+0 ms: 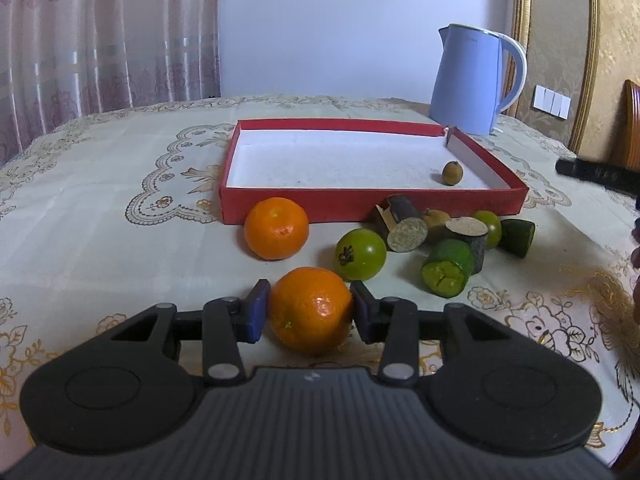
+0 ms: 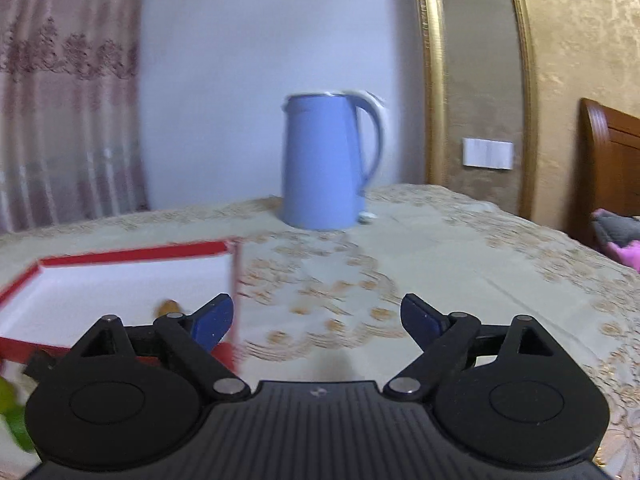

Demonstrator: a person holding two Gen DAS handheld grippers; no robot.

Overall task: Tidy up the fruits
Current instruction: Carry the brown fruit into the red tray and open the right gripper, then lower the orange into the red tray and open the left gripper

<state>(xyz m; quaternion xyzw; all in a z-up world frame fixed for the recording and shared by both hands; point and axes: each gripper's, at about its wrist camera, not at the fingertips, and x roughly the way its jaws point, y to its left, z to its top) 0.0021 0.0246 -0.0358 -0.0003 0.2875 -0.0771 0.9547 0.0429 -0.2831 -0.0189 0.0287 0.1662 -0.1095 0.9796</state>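
Left gripper (image 1: 311, 312) clamped on orange (image 1: 310, 310) across its middle, near the table's front edge; probably light, soft, smooth-skinned. Right gripper (image 2: 317, 317) spread wide, empty.

The right tool (image 2: 316, 316) hangs with its jaws spread wide and nothing between them, above the patterned counter (image 2: 460, 264). A red box (image 2: 132, 250) lies at left; a blue kettle (image 2: 324, 160) stands behind.

Pink curtains (image 1: 108, 36), gold-trimmed wall (image 2: 580, 60)
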